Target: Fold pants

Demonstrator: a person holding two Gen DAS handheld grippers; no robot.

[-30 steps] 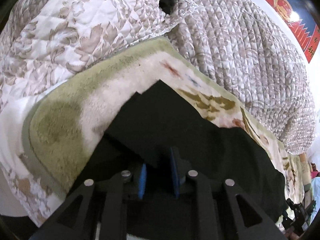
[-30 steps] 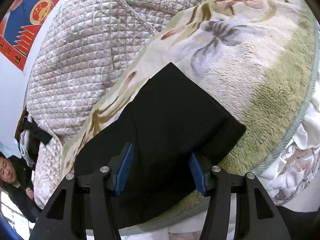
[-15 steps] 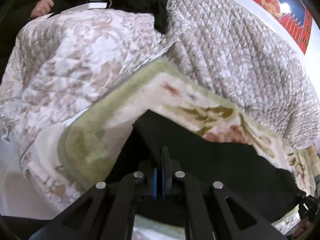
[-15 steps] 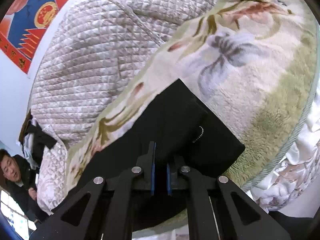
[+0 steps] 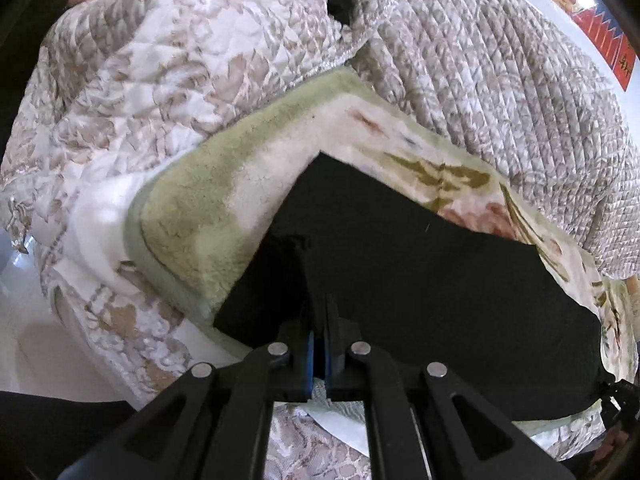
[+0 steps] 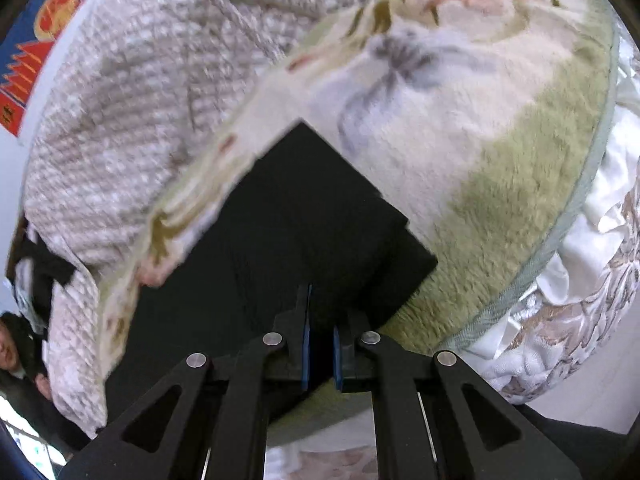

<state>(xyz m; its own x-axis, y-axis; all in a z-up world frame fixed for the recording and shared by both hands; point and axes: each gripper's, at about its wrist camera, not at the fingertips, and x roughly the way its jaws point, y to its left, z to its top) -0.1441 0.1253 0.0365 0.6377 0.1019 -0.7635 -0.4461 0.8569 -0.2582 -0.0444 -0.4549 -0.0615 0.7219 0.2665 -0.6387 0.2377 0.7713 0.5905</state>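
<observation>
**A:** What is nearest to you in the left wrist view?

**B:** Your left hand-held gripper fills the bottom of the frame. Its blue pads are pressed nearly together, with a raised fold of the black pants pinched between them. The cloth rises in a small dark ridge just ahead of the fingertips.

**A:** And on the right?

**B:** Your right hand-held gripper sits low in its own frame. Its blue pads stand a narrow gap apart, and dark cloth fills that gap, so it looks clamped on the near edge of the pants.

**A:** Where do the pants lie beyond the grippers?

**B:** They spread flat away from both grippers across a fluffy green and cream floral blanket on the bed. In the left view the dark cloth runs off to the right; in the right view it forms a squared, layered corner pointing away from you over the blanket.

**A:** What lies farther back?

**B:** A pale quilted bedspread lies behind the blanket. Beyond it, a red and blue wall hanging shows at the frame edge. A person's face appears at the far left of the right view.
</observation>
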